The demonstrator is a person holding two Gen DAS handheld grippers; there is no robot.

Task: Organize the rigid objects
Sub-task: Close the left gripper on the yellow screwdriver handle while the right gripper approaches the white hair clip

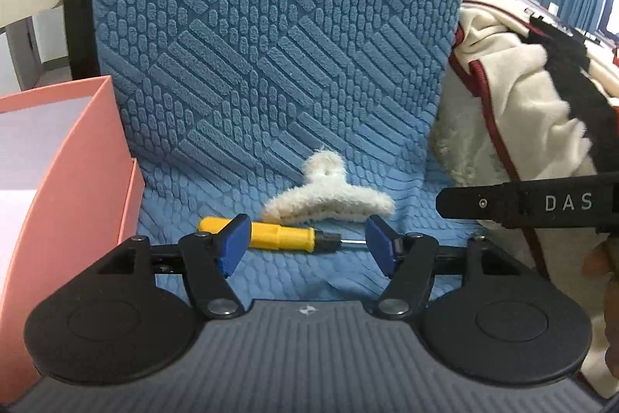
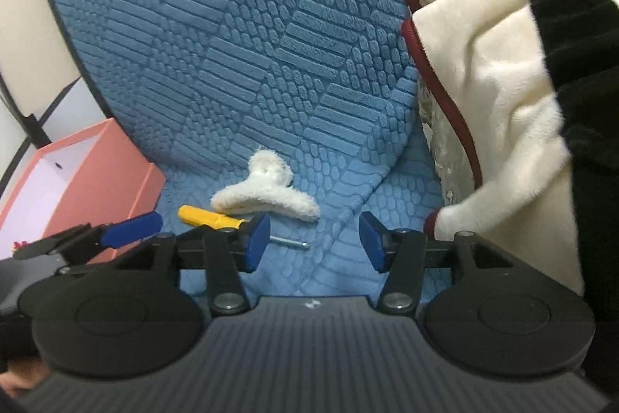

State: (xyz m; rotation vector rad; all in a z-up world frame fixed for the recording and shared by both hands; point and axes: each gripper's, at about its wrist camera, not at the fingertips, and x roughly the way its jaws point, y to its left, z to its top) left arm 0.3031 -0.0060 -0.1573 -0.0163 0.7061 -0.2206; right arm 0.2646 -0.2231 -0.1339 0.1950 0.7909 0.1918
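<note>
Two grippers, left gripper [image 1: 307,247] and right gripper [image 2: 314,245], were held spread and empty above the screwdriver [image 1: 271,239] and fuzzy hair claw [image 1: 329,196], presumably for transfer to the pink box [image 1: 77,157].

One screwdriver [image 1: 271,239] with a yellow handle lies on the blue seat cover [image 1: 271,45]. One fluffy white hair clip [image 1: 329,196] lies beside it. One pink box [image 1: 58,180] stands at the left. One cream, black and red garment [image 1: 522,95] is heaped at the right. Two grippers show: the left gripper [image 1: 307,248] and the right gripper [image 2: 314,244].
</note>
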